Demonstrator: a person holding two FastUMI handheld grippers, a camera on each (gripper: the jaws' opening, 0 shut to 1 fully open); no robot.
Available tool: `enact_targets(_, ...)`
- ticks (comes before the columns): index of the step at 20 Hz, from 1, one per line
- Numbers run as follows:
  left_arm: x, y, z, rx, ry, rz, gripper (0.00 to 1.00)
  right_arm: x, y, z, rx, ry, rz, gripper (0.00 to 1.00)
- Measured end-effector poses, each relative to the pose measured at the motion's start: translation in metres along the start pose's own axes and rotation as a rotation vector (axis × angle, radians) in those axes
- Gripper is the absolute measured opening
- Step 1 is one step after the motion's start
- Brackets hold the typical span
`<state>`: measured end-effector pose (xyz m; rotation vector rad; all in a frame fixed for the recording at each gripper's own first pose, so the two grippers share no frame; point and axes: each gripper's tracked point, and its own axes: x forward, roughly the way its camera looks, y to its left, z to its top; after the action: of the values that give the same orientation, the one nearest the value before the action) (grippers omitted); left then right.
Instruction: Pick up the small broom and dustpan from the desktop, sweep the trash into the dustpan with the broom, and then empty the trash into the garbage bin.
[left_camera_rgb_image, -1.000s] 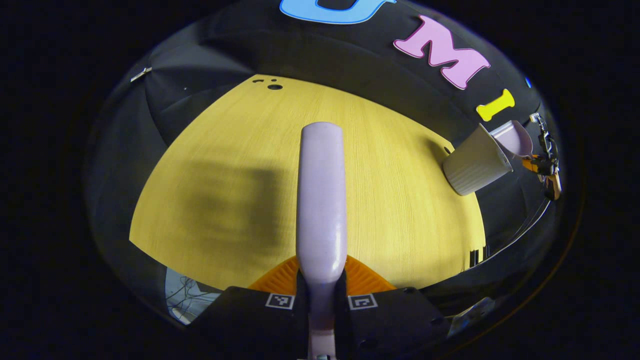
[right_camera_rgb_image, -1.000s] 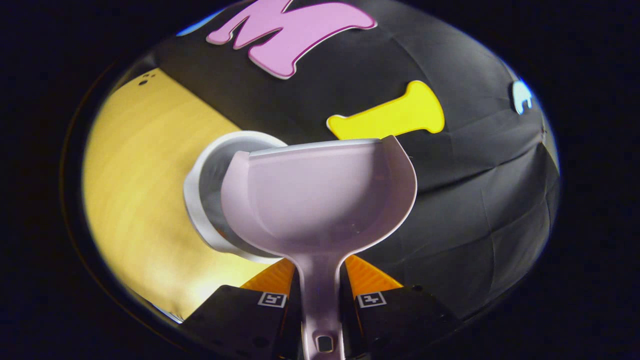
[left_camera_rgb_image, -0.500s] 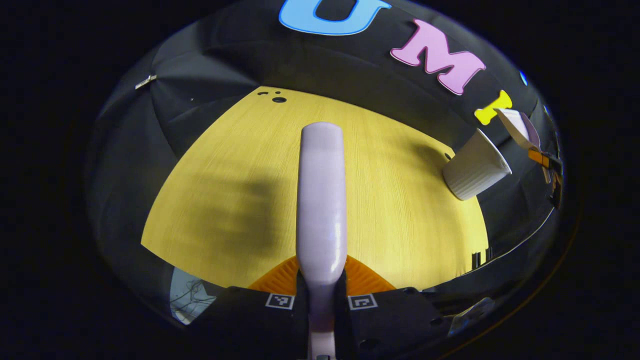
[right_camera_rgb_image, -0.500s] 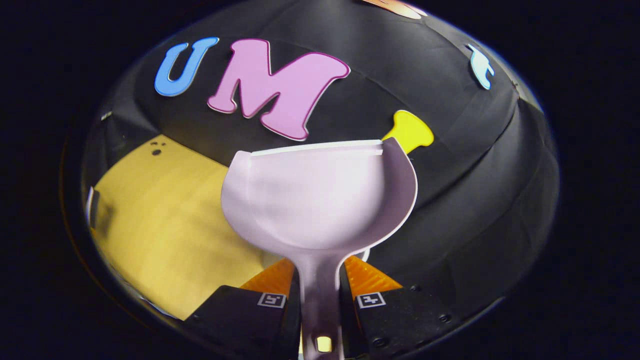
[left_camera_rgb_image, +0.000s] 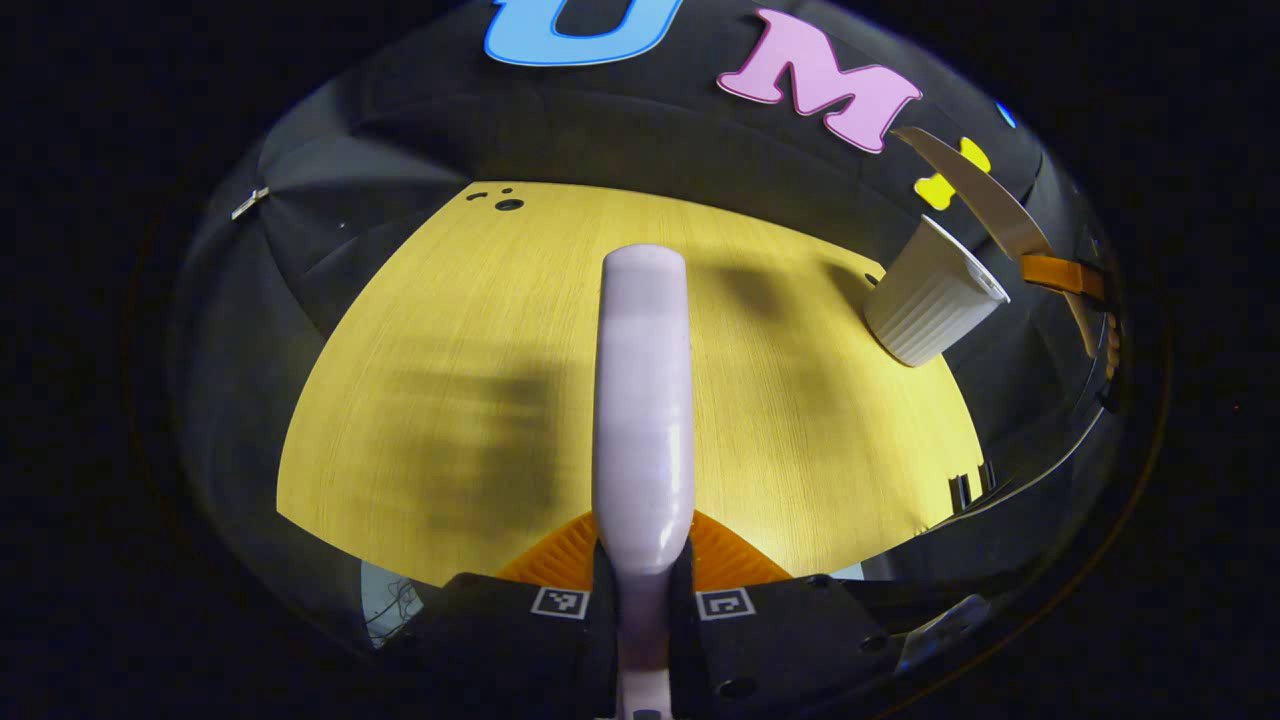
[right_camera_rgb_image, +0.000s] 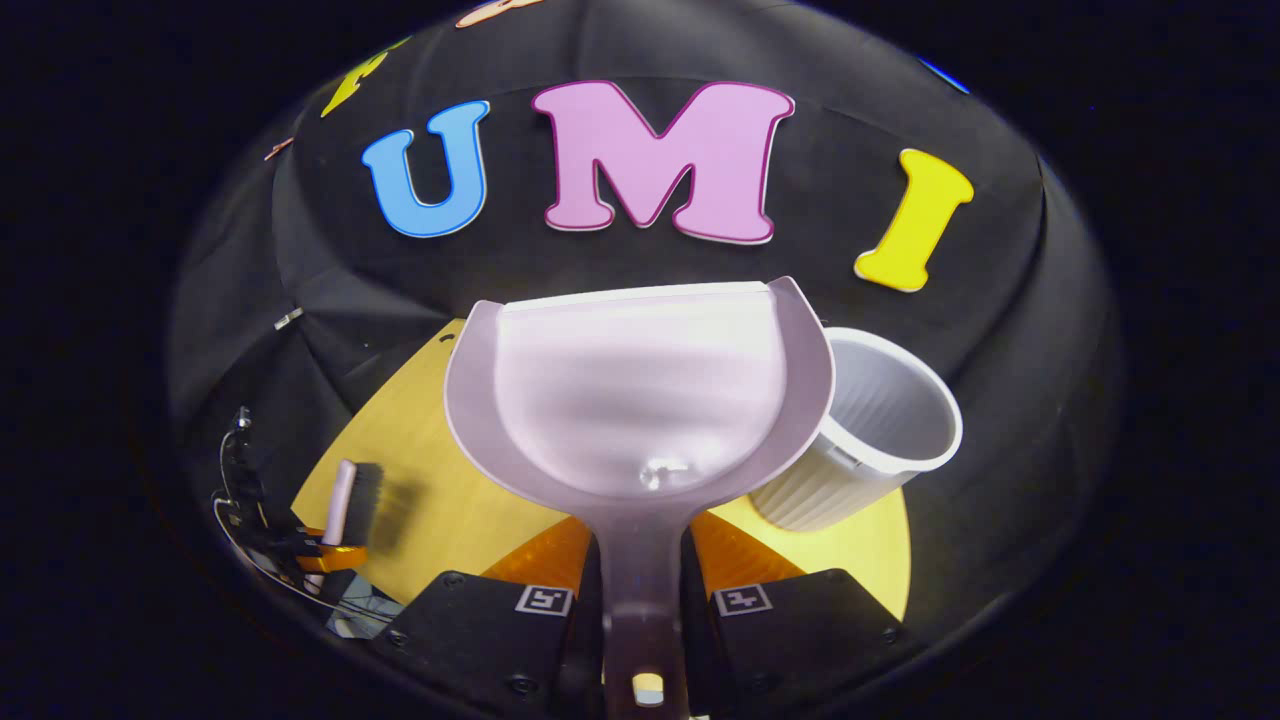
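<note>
My left gripper (left_camera_rgb_image: 642, 572) is shut on the handle of the small lilac broom (left_camera_rgb_image: 642, 400), whose back rises over the yellow desktop (left_camera_rgb_image: 450, 400). In the right gripper view the broom (right_camera_rgb_image: 352, 500) hangs bristles down at the lower left, held by the left gripper (right_camera_rgb_image: 325, 552). My right gripper (right_camera_rgb_image: 640, 590) is shut on the handle of the lilac dustpan (right_camera_rgb_image: 640, 400), held above the desk with its open lip towards the wall. A small pale speck (right_camera_rgb_image: 662, 470) sits near the pan's neck. The white ribbed garbage bin (right_camera_rgb_image: 870, 440) stands just right of the pan. From the left gripper view, the dustpan (left_camera_rgb_image: 985, 200) shows edge-on above the bin (left_camera_rgb_image: 930, 295), with the right gripper (left_camera_rgb_image: 1062, 272) behind it.
The desktop's far edge meets the black cloth wall, with small dark holes (left_camera_rgb_image: 508, 204) near the far left corner. The bin stands at the desk's far right corner. Cables (left_camera_rgb_image: 395, 605) show below the near edge.
The right gripper has swung the dustpan away from the bin's mouth and turned it back towards the wall; the bin now stands to its right. The left gripper with the broom has shifted only slightly.
</note>
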<state>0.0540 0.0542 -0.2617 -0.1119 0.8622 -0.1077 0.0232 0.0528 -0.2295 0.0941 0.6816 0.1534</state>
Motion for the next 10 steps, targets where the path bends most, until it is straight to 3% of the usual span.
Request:
enact_targets(4, 0.011, -0.004, -0.006, -0.024, 0.019, 0.003, 0.24, 0.015, -0.015, -0.030, 0.085, 0.139, 0.069, 0.36)
enact_targets(6, 0.021, -0.003, -0.008, -0.033, 0.024, 0.018, 0.23, 0.017, -0.016, -0.051, 0.097, 0.203, 0.064, 0.34)
enact_targets(8, 0.031, -0.006, -0.009, -0.047, 0.026, 0.015, 0.26, 0.026, -0.019, -0.074, 0.129, 0.253, 0.049, 0.39)
enact_targets(9, 0.038, -0.007, -0.012, -0.057, 0.045, 0.012, 0.24, 0.029, -0.018, -0.086, 0.151, 0.284, 0.045, 0.33)
enact_targets(10, 0.046, -0.008, -0.015, -0.062, 0.063, 0.017, 0.25, 0.035, -0.015, -0.099, 0.170, 0.316, 0.041, 0.36)
